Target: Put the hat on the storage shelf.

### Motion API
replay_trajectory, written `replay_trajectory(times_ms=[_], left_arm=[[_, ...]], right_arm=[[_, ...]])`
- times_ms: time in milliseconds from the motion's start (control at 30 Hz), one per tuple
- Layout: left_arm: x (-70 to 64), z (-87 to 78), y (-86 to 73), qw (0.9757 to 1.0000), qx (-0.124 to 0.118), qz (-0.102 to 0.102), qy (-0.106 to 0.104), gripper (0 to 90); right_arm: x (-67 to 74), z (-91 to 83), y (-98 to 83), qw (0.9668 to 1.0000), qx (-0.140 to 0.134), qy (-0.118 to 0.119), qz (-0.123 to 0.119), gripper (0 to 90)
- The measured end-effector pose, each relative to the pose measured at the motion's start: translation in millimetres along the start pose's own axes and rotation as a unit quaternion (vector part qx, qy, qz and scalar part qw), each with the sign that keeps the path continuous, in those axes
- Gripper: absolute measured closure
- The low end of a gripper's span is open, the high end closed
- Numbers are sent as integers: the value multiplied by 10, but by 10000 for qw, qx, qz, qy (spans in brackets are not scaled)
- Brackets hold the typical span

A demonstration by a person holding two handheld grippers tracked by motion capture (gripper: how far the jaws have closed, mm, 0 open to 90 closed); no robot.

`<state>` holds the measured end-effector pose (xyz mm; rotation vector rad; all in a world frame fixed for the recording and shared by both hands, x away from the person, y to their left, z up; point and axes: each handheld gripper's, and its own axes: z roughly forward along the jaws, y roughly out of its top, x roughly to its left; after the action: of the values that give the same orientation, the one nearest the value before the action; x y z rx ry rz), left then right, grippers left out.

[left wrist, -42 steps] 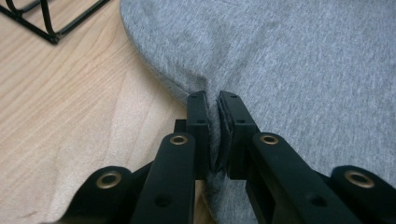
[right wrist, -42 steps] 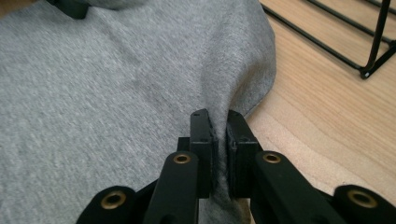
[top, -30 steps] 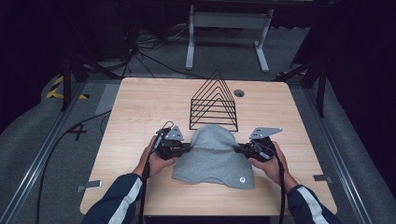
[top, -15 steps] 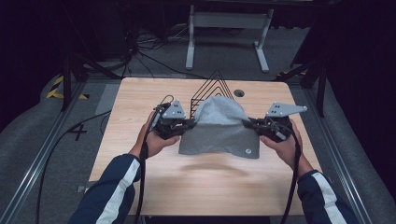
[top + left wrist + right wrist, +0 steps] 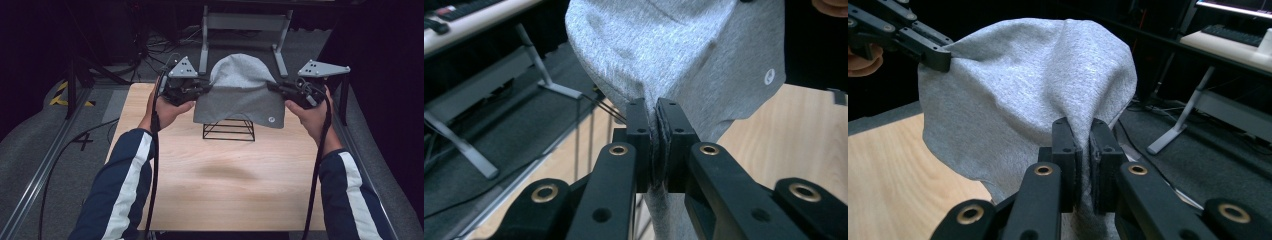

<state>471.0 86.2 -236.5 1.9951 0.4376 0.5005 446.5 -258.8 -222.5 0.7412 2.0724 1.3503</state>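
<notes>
A grey knit hat (image 5: 239,95) with a small round white logo hangs in the air, stretched between both grippers above the table. My left gripper (image 5: 204,89) is shut on the hat's left edge; its jaws pinch the grey fabric (image 5: 656,125). My right gripper (image 5: 272,86) is shut on the right edge, with cloth squeezed between its pads (image 5: 1083,135). In the right gripper view the left gripper (image 5: 940,57) shows at the hat's far corner. A black wire rack (image 5: 229,129) stands on the wooden table (image 5: 225,185) below and behind the hat, partly hidden by it.
A grey metal stand (image 5: 245,22) rises on the floor beyond the table's far edge. Cables (image 5: 155,165) trail from both grippers along the person's sleeves. A desk with a keyboard (image 5: 1235,35) lies off to the side. Dark floor with rails surrounds the table.
Both grippers have risen together, lifting the hat off the table top to well above the wire rack. The hat now hangs stretched between them.
</notes>
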Motion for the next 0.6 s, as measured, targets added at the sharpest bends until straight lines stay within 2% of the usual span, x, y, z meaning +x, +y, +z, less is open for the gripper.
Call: replay_trajectory(times_ms=[200, 300, 600], left_arm=[[128, 47, 86, 9999, -25, -21, 131, 852], [212, 74, 140, 9996, -90, -152, 222, 852], [310, 171, 287, 9992, -129, -187, 326, 853]], right_arm=[[-90, 83, 158, 9998, 18, -181, -44, 840], [-149, 117, 214, 9997, -35, -248, 17, 840], [-295, 189, 308, 9991, -122, -364, 168, 841]])
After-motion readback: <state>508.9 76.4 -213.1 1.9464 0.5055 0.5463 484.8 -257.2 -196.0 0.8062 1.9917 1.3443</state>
